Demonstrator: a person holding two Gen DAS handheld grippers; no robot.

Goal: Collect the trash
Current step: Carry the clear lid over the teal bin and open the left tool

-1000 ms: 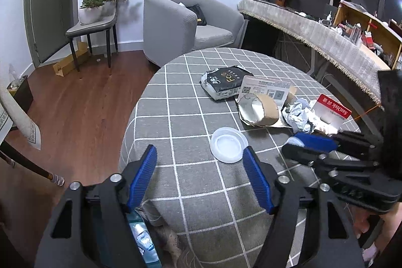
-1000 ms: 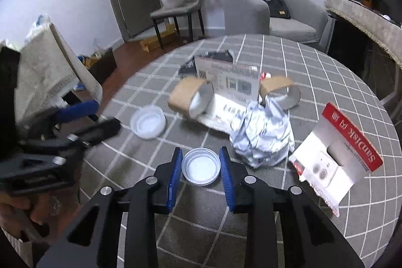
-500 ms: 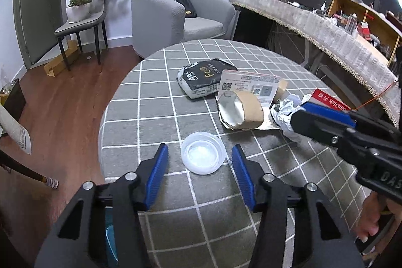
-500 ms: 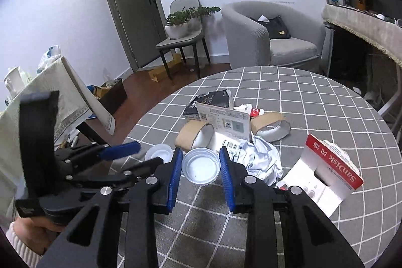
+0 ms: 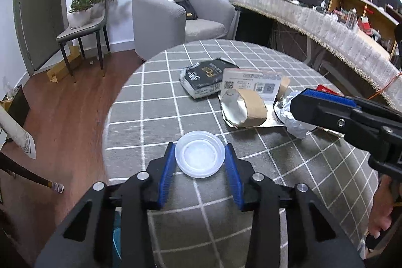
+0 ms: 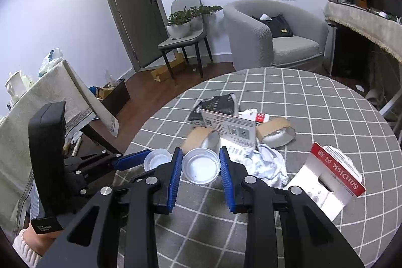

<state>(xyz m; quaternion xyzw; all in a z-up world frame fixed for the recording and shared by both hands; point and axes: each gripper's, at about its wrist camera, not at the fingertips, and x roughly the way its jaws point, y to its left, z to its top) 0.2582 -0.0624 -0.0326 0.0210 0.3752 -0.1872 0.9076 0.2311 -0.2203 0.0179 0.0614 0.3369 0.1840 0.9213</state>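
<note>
Lids, one for each claw, near the table edge.
Left gripper [image 5: 199,162] gone from wide to narrow within the last second, jaws closing, pads now at the rim of the clear lid [image 5: 199,155] on both sides, flat on the checked table [image 5: 155,117]. Right gripper [image 6: 199,162] same width as before, clamped on the second lid [image 6: 200,167], seemingly raised a little off the cloth. Probably two pieces almost ready to carry away. Behind and well apart: tape roll [image 5: 247,108], crumpled paper [image 5: 294,114], black pouch [image 5: 208,77], SanDisk pack [image 6: 334,180]. Nothing between pads and lid; only the other gripper near. No bin clearly seen.
</note>
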